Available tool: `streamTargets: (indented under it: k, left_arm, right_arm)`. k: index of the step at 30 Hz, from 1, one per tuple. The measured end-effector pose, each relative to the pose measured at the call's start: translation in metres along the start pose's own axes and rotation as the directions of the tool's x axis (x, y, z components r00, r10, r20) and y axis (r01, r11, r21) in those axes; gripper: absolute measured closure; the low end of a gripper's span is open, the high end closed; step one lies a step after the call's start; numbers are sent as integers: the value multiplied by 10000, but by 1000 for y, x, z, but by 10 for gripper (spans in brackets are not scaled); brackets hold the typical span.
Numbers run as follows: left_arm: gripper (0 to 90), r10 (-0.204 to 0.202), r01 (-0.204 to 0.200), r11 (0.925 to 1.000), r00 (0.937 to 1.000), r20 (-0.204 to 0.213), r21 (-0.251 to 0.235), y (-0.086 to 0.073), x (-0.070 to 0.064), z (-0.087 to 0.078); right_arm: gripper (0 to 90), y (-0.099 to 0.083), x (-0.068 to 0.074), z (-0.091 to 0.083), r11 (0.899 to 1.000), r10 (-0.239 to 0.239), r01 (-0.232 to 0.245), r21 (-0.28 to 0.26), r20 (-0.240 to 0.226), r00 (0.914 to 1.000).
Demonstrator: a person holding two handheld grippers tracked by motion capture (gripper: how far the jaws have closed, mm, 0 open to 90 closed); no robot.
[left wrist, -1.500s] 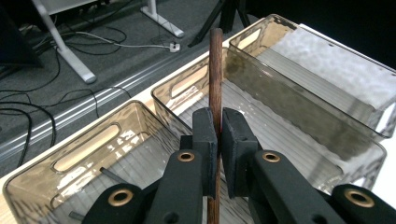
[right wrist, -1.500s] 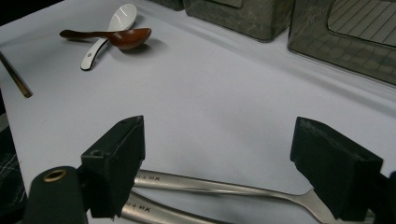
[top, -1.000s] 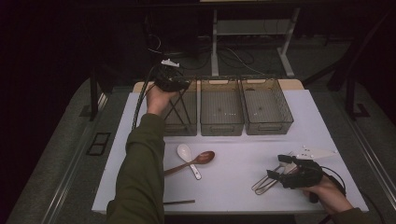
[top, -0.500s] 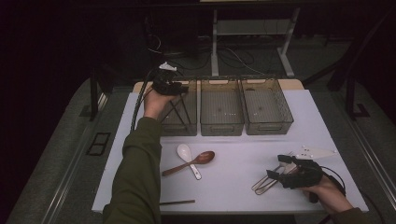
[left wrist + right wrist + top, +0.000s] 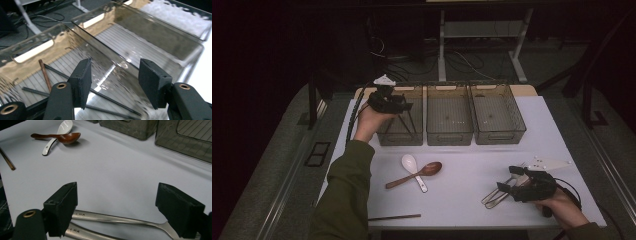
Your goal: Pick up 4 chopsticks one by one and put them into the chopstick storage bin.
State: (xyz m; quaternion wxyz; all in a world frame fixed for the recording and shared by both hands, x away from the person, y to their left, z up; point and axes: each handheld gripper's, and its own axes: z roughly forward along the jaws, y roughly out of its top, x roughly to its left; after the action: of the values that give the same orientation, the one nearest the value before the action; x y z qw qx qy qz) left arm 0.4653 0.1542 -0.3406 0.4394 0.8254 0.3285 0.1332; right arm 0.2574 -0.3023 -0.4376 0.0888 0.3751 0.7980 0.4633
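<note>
Up at the far left of the worktop (image 5: 462, 200), the left gripper (image 5: 404, 105) is hovering over the left bin (image 5: 384, 137), one of three clear bins standing side by side along the far edge. Its fingers (image 5: 81, 81) are standing apart and gripping nothing; in the left gripper view they are pointing down into that bin, where several dark chopsticks (image 5: 110, 100) and one brown chopstick (image 5: 45, 75) are lying on the ribbed floor. The middle bin (image 5: 449, 135) is sitting just to the right, with the right bin (image 5: 499, 135) beyond it.

At the near right, the right gripper (image 5: 504, 190) is resting low over the worktop, its fingers (image 5: 62, 208) spread wide and released. Two metal utensils (image 5: 117, 218) are lying flat on the worktop between and just beneath those fingers, not clasped by them.

Near the middle of the worktop, a white spoon (image 5: 412, 170) and a brown wooden spoon (image 5: 422, 172) are lying crossed and touching. A single brown stick (image 5: 394, 217) is lying along the near edge, well apart from both grippers.
</note>
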Motion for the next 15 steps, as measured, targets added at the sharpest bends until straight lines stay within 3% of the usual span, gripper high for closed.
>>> streamTargets:
  k: [8,15]
  left_arm:
    - [413,144,-139,9998,9987,481,-125,-30,-27,-24]
    - [404,476,-482,9988,9952,850,56,-57,-52,-36]
  right_arm:
    - [174,0,1,0,9999,-102,102,3,10,9999]
    - [174,0,2,2,10000,-84,84,34,12,10000]
